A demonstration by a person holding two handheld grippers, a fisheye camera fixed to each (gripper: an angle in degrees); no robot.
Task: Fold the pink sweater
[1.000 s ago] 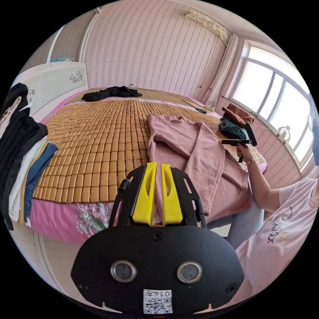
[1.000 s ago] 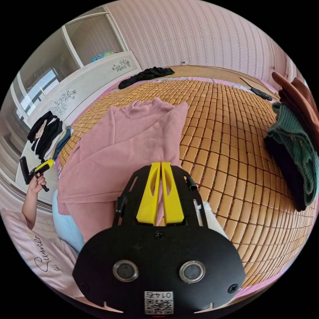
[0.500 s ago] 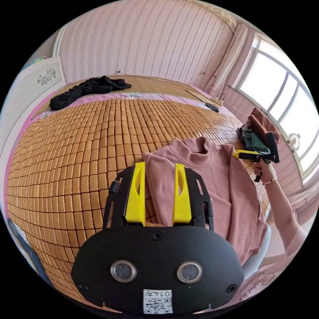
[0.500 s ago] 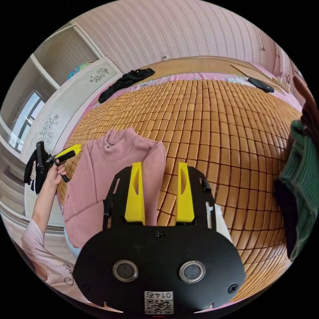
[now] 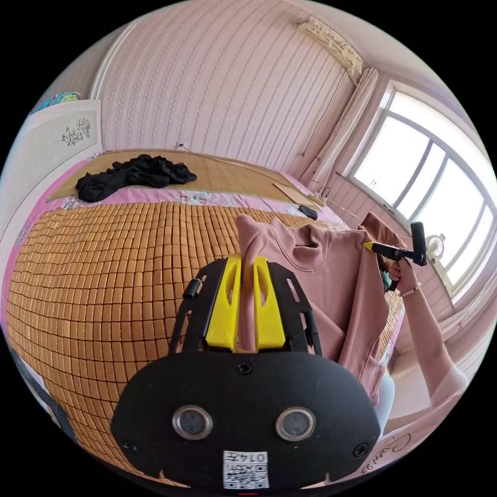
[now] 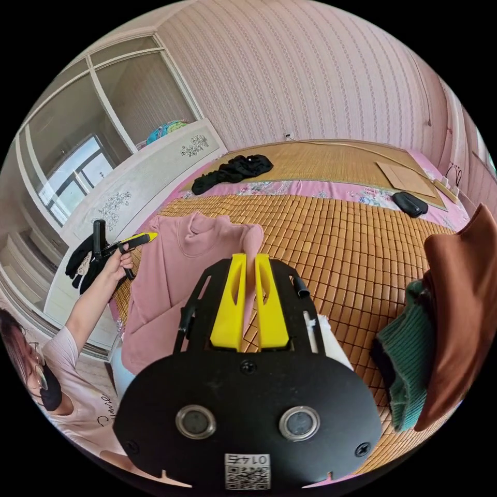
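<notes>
The pink sweater [image 5: 331, 290] is held up by its two shoulders above the bamboo mat [image 5: 119, 269] on the bed, collar on top, body hanging down at the bed's edge. My left gripper [image 5: 247, 259] is shut on one shoulder, with pink cloth standing up between the yellow jaws. My right gripper [image 6: 250, 257] is shut on the other shoulder. In the left gripper view the right gripper [image 5: 370, 246] pinches the far shoulder. The right gripper view has the sweater [image 6: 176, 274] stretched across to the left gripper [image 6: 149, 237].
A black garment [image 5: 129, 176] lies at the far end of the bed. Folded brown and green clothes [image 6: 450, 300] are piled on the mat by the right gripper. A small black case [image 6: 409, 203] lies further back. Dark clothes [image 6: 83, 259] hang over the white board.
Half a second ago both grippers stood open over the sweater's shoulders as it lay on the mat. Both have shut on the shoulders and raised the sweater's top.
</notes>
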